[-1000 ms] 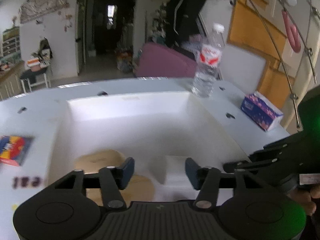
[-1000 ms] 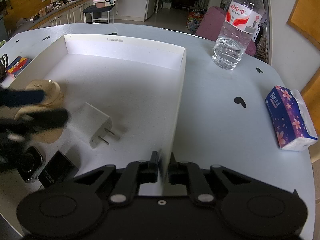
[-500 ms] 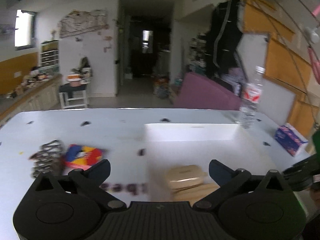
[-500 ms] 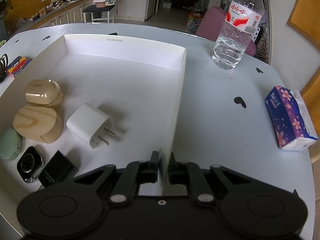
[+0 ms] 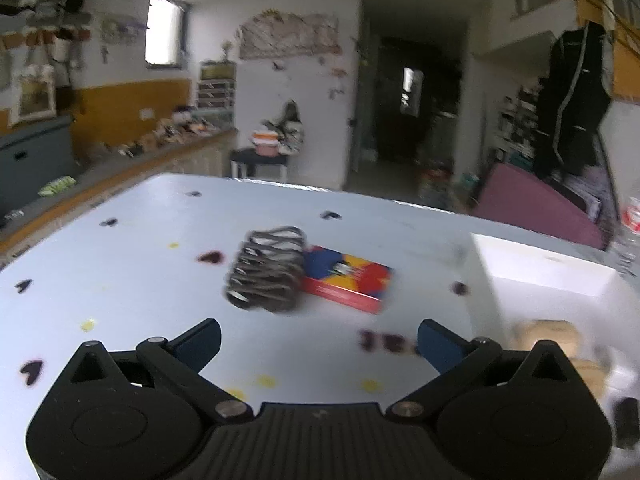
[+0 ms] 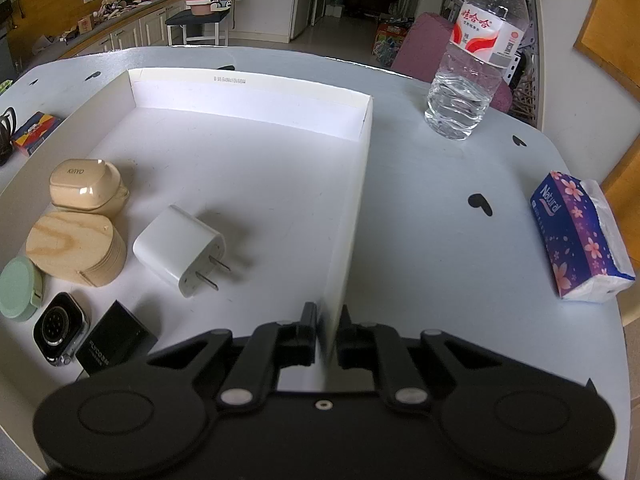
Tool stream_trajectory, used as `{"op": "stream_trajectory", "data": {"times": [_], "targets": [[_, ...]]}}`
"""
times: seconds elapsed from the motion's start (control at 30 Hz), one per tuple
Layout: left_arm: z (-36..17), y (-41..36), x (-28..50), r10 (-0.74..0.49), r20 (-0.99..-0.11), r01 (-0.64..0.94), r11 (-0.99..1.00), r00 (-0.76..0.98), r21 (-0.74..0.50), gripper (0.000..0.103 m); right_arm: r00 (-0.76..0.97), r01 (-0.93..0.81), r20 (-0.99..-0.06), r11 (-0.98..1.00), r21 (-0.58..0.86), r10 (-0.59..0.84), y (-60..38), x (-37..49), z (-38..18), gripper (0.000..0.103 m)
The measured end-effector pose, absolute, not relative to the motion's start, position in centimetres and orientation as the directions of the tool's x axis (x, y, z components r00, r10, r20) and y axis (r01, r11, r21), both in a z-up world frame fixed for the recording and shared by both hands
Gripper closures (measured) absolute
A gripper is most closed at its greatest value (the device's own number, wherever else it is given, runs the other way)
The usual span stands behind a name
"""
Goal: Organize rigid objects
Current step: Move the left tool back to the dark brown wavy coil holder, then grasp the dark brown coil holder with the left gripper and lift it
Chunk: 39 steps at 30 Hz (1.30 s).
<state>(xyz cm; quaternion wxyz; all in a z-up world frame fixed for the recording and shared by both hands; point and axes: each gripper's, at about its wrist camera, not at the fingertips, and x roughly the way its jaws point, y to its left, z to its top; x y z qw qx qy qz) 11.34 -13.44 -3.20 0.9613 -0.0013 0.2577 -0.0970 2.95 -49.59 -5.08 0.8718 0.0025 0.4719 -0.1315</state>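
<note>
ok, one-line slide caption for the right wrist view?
Right gripper clamps white tray wall; charger, earbud case and watch already inside.

Your left gripper (image 5: 318, 342) is matte black plastic with blue pads (image 5: 202, 340) on its fingertips, a silver screw at each linkage pivot behind the jaws, two round embossed discs and a ribbed centre panel. Your right gripper (image 6: 326, 330) is the same black build (its pads look black here), with silver pivot screws and one small centre screw.
</note>
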Motion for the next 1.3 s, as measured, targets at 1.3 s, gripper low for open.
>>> {"op": "stream_trajectory", "data": {"times": [1.3], "targets": [[-0.7,-14.8,20.2,-0.201,-0.56,0.256,0.966,0.804,0.02,0.038,0.52,0.231,-0.823,0.965,-0.122,-0.228,-49.6,2.9,-5.1,0.092]]}}
